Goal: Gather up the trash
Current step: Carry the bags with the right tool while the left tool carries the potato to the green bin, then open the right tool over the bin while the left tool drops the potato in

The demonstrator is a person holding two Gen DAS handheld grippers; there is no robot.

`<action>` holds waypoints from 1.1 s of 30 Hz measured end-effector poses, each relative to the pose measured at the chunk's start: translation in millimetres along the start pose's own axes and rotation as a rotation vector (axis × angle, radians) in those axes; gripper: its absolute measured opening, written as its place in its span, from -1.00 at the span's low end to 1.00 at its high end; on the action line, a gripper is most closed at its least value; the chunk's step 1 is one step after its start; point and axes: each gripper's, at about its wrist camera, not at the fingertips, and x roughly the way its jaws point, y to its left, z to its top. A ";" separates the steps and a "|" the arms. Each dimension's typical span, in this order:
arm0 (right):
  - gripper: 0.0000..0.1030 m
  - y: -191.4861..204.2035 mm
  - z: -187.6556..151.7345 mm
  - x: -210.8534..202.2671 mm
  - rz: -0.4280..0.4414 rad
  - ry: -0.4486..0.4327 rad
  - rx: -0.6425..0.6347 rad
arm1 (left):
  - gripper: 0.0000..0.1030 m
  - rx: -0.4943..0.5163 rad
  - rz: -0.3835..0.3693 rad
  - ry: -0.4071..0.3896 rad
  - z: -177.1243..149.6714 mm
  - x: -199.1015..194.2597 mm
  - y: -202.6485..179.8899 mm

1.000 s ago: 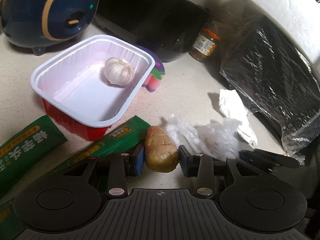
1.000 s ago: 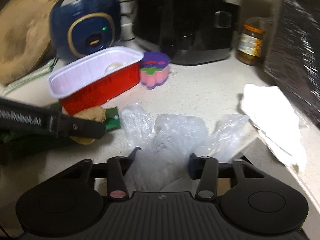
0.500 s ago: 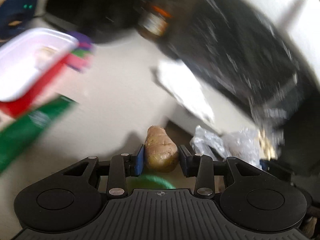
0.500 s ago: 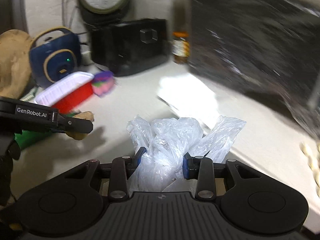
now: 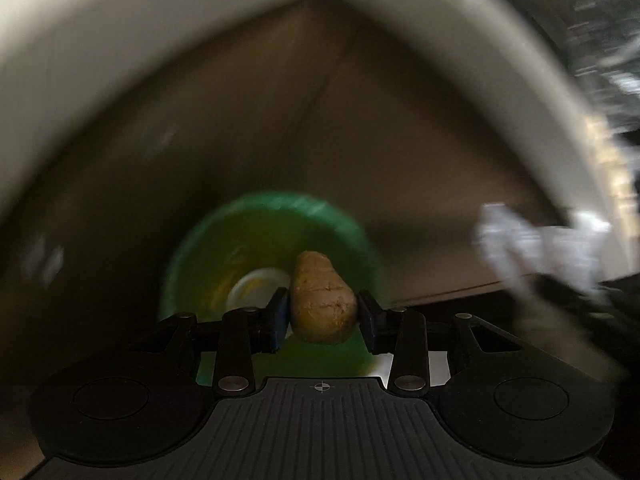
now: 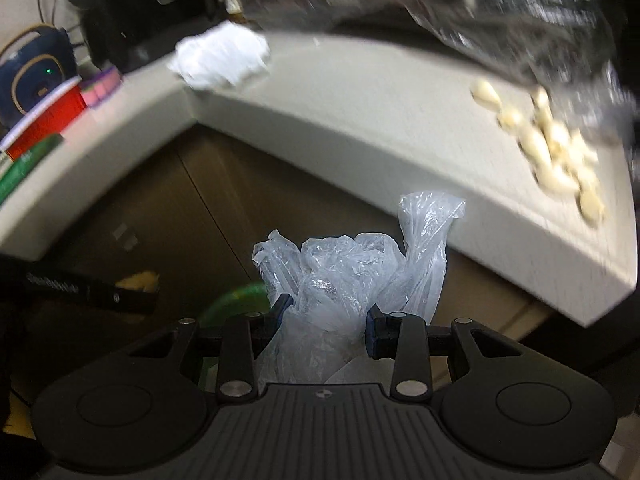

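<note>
My left gripper is shut on a brown lump of ginger and holds it over a green bin on the floor below the counter. My right gripper is shut on a crumpled clear plastic bag, off the counter edge, with the green bin's rim just below left. The left gripper's arm shows at the left of the right wrist view, and the bag shows blurred at the right of the left wrist view.
A white L-shaped counter wraps the corner above brown cabinet doors. On it lie crumpled white paper, peeled garlic cloves, a black foil bag, a red tray, green packets and appliances.
Both grippers have left the counter with their loads and swung down toward the floor. The ginger now hangs over the green bin and the plastic bag is beside it.
</note>
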 end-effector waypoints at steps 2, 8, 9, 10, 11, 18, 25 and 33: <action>-0.32 -11.0 -11.6 11.0 -0.001 0.035 0.008 | -0.20 -0.049 0.054 0.047 -11.7 30.8 14.4; -0.32 -23.8 -39.1 53.1 -0.001 0.159 0.017 | -0.20 -0.194 0.069 0.160 -27.0 126.4 44.5; -0.32 -23.4 -41.9 59.2 -0.001 0.172 0.011 | -0.20 -0.213 0.043 0.164 -25.7 141.2 45.7; -0.32 -22.5 -44.4 64.7 0.001 0.180 0.006 | -0.20 -0.229 0.017 0.160 -24.5 156.1 46.5; -0.32 -21.5 -46.7 70.0 0.006 0.185 0.002 | -0.20 -0.241 -0.011 0.157 -23.8 169.3 48.8; -0.32 -8.7 -61.5 122.6 0.007 0.283 -0.077 | -0.21 -0.427 -0.058 0.213 -26.7 256.1 81.8; -0.32 20.5 -59.9 165.9 0.095 0.351 -0.142 | -0.19 -0.530 -0.234 0.085 -46.6 207.5 115.9; 0.05 48.6 -47.6 236.6 0.206 0.480 -0.095 | -0.19 -0.517 -0.264 -0.032 -52.5 135.1 124.4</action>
